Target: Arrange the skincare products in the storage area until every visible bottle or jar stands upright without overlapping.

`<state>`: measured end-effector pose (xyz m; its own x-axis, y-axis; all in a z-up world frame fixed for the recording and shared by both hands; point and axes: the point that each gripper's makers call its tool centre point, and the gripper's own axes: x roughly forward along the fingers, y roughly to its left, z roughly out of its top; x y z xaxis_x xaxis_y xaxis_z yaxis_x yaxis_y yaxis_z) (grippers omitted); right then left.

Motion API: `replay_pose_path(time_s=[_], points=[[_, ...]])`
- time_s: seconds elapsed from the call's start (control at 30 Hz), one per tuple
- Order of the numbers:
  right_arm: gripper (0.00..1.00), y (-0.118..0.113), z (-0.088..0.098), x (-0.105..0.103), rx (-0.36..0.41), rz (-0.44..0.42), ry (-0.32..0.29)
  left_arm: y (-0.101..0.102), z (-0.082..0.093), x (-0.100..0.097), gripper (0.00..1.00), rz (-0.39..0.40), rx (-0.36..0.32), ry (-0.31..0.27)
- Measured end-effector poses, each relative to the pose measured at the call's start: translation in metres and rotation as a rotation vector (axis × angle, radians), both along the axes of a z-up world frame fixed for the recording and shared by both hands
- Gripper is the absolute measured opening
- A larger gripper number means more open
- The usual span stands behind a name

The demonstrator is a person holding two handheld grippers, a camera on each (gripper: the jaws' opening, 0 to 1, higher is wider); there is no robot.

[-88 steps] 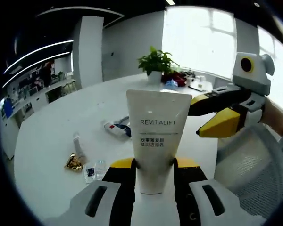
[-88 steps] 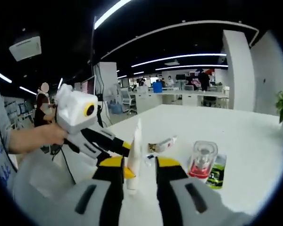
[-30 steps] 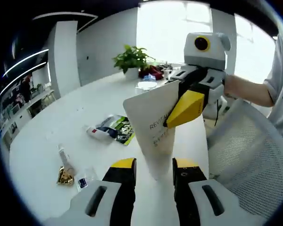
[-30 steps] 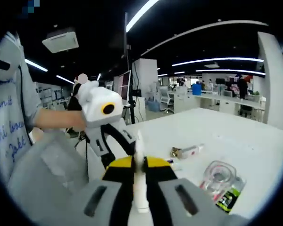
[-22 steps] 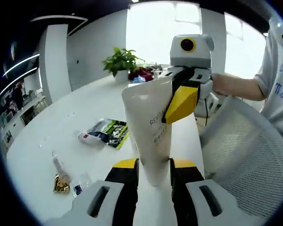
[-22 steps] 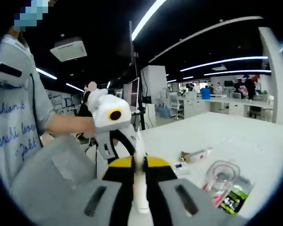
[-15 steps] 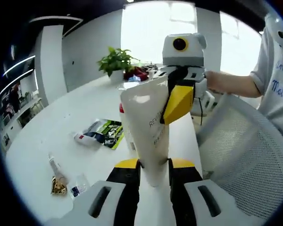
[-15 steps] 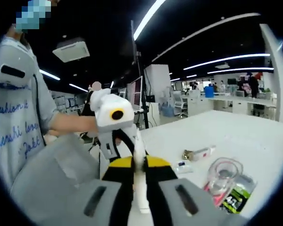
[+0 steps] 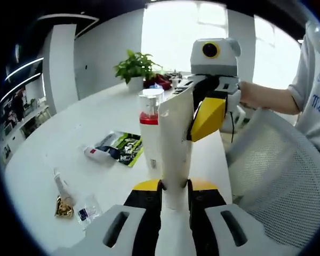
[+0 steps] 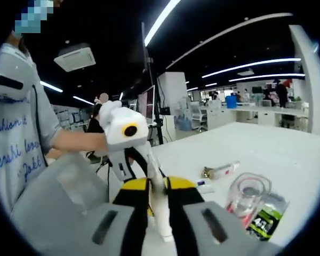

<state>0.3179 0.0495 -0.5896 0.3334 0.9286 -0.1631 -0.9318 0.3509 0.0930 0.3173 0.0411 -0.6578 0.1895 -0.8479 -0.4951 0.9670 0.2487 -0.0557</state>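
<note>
Change: since half a second ago I see the white cream tube [image 9: 174, 144] turned from its broad printed face to nearly edge-on in the left gripper view, uncovering a red-collared clear-capped bottle [image 9: 149, 133] behind it.
Tube axis: upright, long axis vertical, cap end down between my left jaws, flat crimped end up.
Left gripper [image 9: 174, 188]: narrow, clamped on the tube's lower end.
Right gripper [image 10: 157, 193]: jaws close together on the same tube [image 10: 161, 210]; in the left gripper view its yellow fingertip [image 9: 208, 117] lies on the tube's upper part.
Tube place: held above the white table [image 9: 69, 144], both grippers on it.
Around: green sachet [image 9: 124, 148] and small tube [image 9: 96, 153] lying flat; gold-wrapped item [image 9: 63, 205]; potted plant [image 9: 135, 69] far back; mesh chair [image 9: 269, 170] beside me.
</note>
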Motion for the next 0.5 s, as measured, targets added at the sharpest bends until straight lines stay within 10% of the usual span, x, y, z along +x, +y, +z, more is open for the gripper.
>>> replay_pose_path(time_s=[0.5], points=[[0.13, -0.006, 0.020, 0.008, 0.006, -0.039, -0.018, -0.003, -0.001, 0.003, 0.14, -0.009, -0.020, 0.005]])
